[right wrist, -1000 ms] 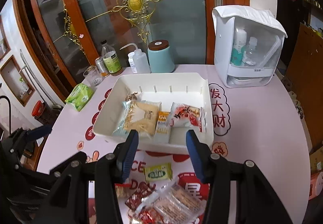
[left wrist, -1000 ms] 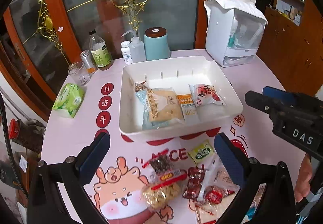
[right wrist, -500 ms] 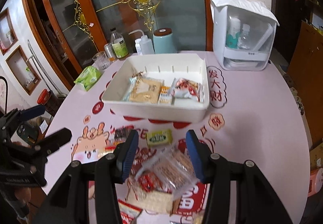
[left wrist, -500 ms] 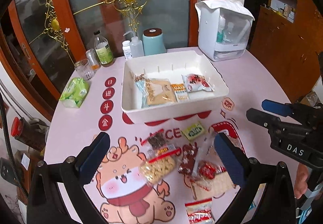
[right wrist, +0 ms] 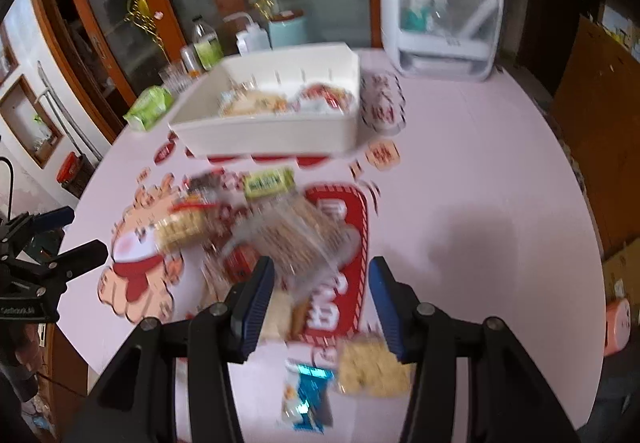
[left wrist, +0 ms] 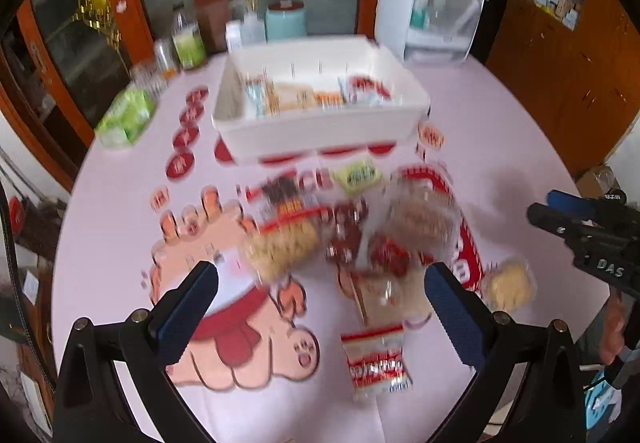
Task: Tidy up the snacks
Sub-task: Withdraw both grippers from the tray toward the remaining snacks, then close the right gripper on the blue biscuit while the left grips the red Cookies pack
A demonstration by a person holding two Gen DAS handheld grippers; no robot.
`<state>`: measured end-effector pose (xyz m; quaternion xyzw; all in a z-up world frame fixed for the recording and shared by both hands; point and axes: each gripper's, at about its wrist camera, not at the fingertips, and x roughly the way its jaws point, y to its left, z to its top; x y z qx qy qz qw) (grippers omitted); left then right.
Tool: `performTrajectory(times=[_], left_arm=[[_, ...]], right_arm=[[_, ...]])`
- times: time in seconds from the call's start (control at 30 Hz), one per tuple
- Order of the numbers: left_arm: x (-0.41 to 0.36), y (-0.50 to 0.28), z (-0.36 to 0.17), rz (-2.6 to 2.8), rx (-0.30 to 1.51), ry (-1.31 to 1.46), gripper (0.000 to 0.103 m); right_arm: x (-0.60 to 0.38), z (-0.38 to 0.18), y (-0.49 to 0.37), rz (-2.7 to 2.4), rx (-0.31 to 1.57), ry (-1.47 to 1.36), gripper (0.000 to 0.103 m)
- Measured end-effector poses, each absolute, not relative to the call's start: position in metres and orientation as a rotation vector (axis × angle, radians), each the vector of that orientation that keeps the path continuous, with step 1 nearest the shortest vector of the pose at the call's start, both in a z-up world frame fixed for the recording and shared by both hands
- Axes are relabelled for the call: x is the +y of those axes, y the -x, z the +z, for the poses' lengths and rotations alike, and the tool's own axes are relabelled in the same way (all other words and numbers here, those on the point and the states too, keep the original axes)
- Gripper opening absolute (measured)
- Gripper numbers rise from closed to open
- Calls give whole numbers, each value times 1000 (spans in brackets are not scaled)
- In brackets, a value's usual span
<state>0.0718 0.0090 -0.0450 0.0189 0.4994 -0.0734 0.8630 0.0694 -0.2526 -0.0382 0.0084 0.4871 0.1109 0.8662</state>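
A white bin (left wrist: pixel 320 131) (right wrist: pixel 276 135) on the round pink table holds several snack packs. In front of it lies a loose pile of snacks: a green packet (left wrist: pixel 358 175) (right wrist: pixel 268 181), a clear bag of yellow puffs (left wrist: pixel 286 243), a big clear cracker bag (right wrist: pixel 296 231), a red-and-white packet (left wrist: pixel 376 361), a blue packet (right wrist: pixel 306 395) and a yellow snack bag (right wrist: pixel 372 367). My left gripper (left wrist: pixel 320 303) hangs open above the pile, nothing between its fingers. My right gripper (right wrist: pixel 320 299) is open too, over the cracker bag's near end. Both views are blurred.
At the table's back stand a white lidded organizer (left wrist: pixel 434 11), a teal canister (left wrist: pixel 286 19), bottles (left wrist: pixel 186 39) and a glass (right wrist: pixel 174 77). A green tissue pack (left wrist: pixel 126 117) lies at the left. A wooden glass door rises behind.
Both grippers have drawn back from the bin toward the table's near edge and sunk a little. More of the snack pile has come into view. Jaw widths look unchanged.
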Motion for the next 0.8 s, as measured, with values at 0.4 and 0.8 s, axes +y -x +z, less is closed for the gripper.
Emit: performTrajectory(times=[0.4,0.8], left_arm=[[-5,-49,-123,-155,1226,14,103],[-30,-36,-179,-174,1356,43,103]], right_arm=[[-257,-103,-8,234,1208,-70,49],[-237,-148,10,245,1305,-58,49]])
